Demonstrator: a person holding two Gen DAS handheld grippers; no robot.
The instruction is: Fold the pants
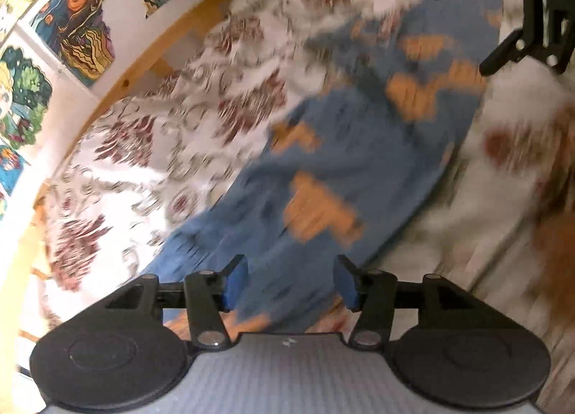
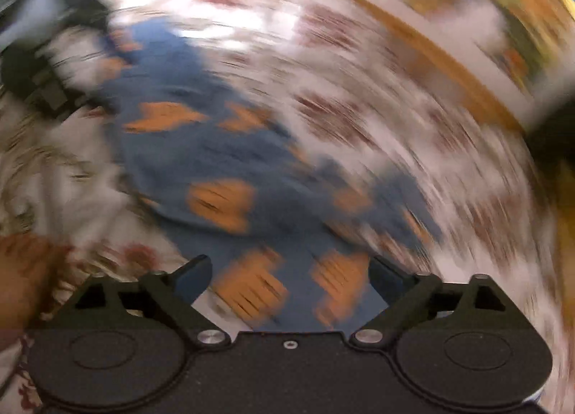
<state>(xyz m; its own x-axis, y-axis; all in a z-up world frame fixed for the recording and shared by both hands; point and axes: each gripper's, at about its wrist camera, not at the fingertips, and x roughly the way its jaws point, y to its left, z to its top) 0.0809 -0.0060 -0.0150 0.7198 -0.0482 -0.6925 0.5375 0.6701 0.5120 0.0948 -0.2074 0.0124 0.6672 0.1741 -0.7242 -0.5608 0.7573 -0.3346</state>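
Lying on patterned bedspread (image 1: 151, 148) – blue pants (image 1: 323, 148); left gripper (image 1: 290, 282), right gripper (image 2: 290, 282) both spread, empty.

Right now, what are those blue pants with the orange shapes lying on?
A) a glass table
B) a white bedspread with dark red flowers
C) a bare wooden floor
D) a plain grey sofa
B: the blue pants lie spread on a white bedspread printed with dark red flowers, which shows on both sides of them.
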